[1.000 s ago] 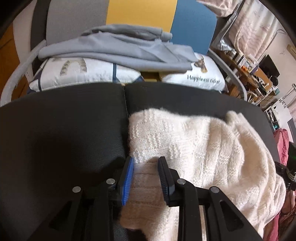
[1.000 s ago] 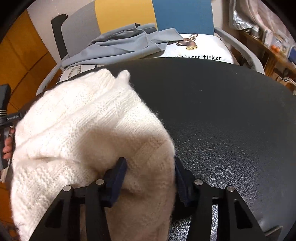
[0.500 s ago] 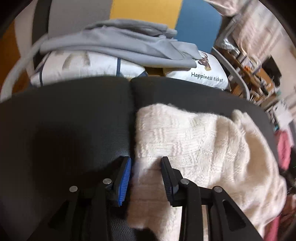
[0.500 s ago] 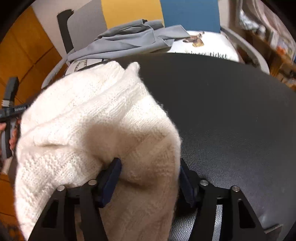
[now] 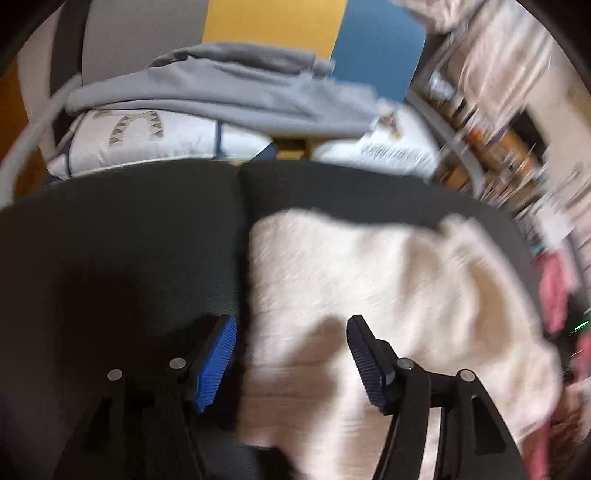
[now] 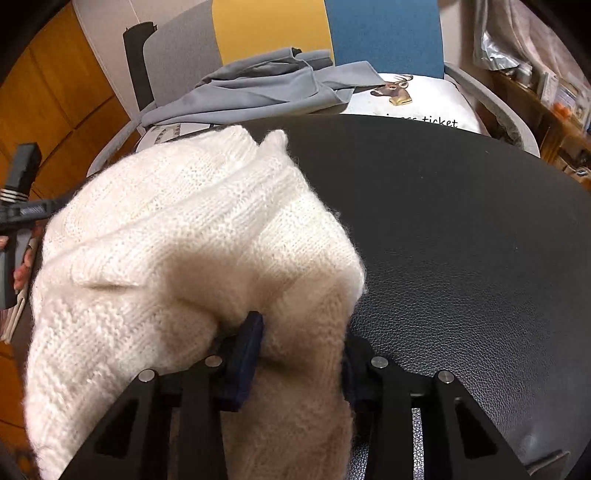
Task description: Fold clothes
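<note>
Left wrist view, blurred by motion. The left gripper points steeply down over a black leather tabletop. Its two fingers stand wide apart and are opening; the blue ribbed pads press on nothing. A cream knitted sweater lies on the tabletop between and ahead of the fingers, its near left edge just inside the left finger and its bulk spreading away to the right of the right finger. A seam in the tabletop runs straight ahead from the left finger. Beyond the far edge, white printed cushions carry a loose grey garment, with grey, yellow and blue panels upright behind them.

Right wrist view, sharp. The right gripper points steeply down, its fingers closing on a bunched fold of the same sweater. The fold fills the gap between them, the left pad is sunk into the knit, and the right finger is mostly hidden behind the wool. The rest of the sweater rises ahead and to the left of the fingers, draping over the left edge of the tabletop, whose bare surface extends to the right of the fingers. At the far left edge, part of the other gripper's black body is visible with a person's hand on it. Ahead lie the grey garment and a white cushion printed with a deer head.
</note>
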